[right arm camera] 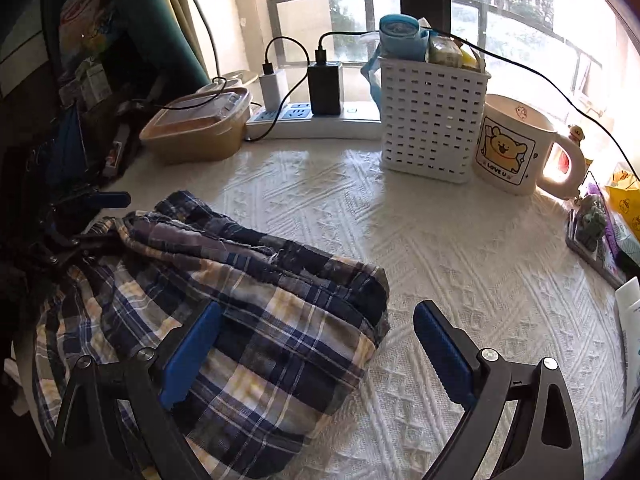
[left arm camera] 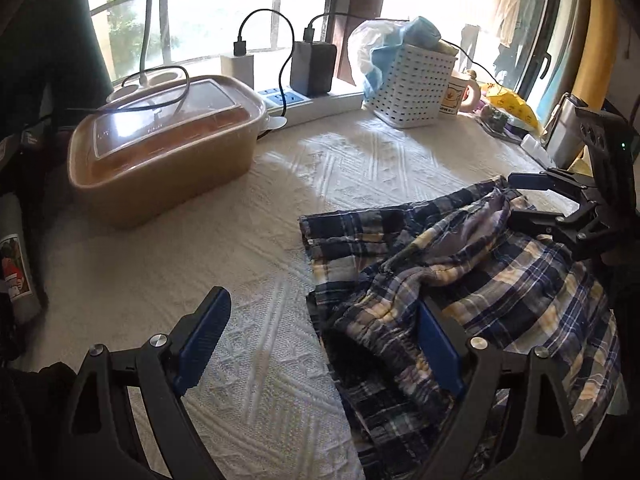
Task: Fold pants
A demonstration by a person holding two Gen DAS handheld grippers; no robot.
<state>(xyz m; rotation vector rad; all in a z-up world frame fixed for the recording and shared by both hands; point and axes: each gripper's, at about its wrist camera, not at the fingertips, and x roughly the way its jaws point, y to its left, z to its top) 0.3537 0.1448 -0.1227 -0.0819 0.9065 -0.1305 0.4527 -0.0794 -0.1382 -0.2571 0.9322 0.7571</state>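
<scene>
Left gripper [left arm camera: 320, 332] open, straddling pants [left arm camera: 460, 280] edge.

Left gripper [left arm camera: 320, 344]: both black arms enter from the bottom edge of its own wrist view, jaws spread wide, blue ribbed pads [left arm camera: 204, 336] facing each other across the lower centre of the frame; nothing is pinched between them. Pointed steeply downward. The same gripper shows at the left edge of the right wrist view, dark and partly shadowed, jaws apart. Right gripper [right arm camera: 316, 344]: arms rise from the bottom corners of its own view, jaws likewise wide apart, blue pads [right arm camera: 444, 356] clear of each other, nothing clamped. It appears again at the right edge of the left wrist view, fingers parted, aimed toward frame left.
</scene>
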